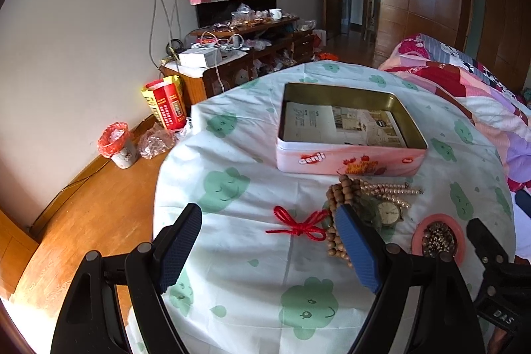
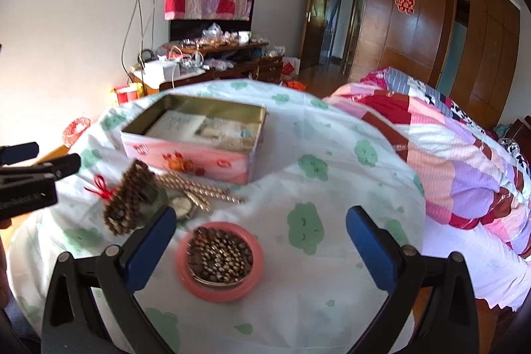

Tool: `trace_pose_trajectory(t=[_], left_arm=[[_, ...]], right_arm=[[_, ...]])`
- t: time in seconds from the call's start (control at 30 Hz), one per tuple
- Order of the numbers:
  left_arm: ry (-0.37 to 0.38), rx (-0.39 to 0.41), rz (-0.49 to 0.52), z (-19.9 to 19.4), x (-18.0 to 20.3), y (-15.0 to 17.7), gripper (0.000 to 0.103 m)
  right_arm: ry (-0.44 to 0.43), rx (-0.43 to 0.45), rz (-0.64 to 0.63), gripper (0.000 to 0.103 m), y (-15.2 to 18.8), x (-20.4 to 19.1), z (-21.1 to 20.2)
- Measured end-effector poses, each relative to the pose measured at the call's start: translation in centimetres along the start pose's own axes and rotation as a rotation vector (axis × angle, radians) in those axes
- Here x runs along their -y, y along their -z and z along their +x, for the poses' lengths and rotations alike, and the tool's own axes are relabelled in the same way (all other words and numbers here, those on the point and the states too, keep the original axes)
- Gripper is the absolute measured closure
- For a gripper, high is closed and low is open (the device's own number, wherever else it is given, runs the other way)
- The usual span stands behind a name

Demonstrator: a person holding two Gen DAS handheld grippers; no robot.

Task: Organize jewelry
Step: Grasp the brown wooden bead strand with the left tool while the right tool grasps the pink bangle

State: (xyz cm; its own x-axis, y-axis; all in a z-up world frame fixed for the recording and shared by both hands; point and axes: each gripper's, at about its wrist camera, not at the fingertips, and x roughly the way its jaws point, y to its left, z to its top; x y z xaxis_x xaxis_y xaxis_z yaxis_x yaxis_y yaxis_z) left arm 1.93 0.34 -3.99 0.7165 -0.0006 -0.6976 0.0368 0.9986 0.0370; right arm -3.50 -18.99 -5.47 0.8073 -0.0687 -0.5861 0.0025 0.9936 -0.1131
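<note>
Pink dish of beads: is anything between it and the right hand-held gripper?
Nothing visible. The pink dish of beads lies on the tablecloth just ahead of the open right hand-held gripper; the watch and wooden beads sit off left.

Jewelry lying loose in front of an open tin

A pink tin (image 1: 348,156), lid off, is sitting with papers inside at frame centre. Just below it, wooden beads (image 1: 341,188) are piling against a pearl strand (image 1: 388,188) and a gold watch (image 1: 388,211); a red knotted cord (image 1: 298,224) is lying to their left, and a pink dish (image 2: 220,261) is holding small dark beads at lower right.
</note>
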Motion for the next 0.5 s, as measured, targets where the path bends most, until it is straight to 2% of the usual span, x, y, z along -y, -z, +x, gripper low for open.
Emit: trace_pose_trajectory(t=[0.3, 0.5], left_arm=[[0.044, 0.011, 0.078, 1.6, 3.1, -0.4, 0.020], [0.074, -0.011, 0.110, 3.7, 4.7, -0.3, 0.023]], right_arm=[[-0.002, -0.080, 0.053, 0.000, 0.7, 1.2, 1.9], [0.002, -0.085, 0.057, 0.000, 0.9, 1.5, 2.1]])
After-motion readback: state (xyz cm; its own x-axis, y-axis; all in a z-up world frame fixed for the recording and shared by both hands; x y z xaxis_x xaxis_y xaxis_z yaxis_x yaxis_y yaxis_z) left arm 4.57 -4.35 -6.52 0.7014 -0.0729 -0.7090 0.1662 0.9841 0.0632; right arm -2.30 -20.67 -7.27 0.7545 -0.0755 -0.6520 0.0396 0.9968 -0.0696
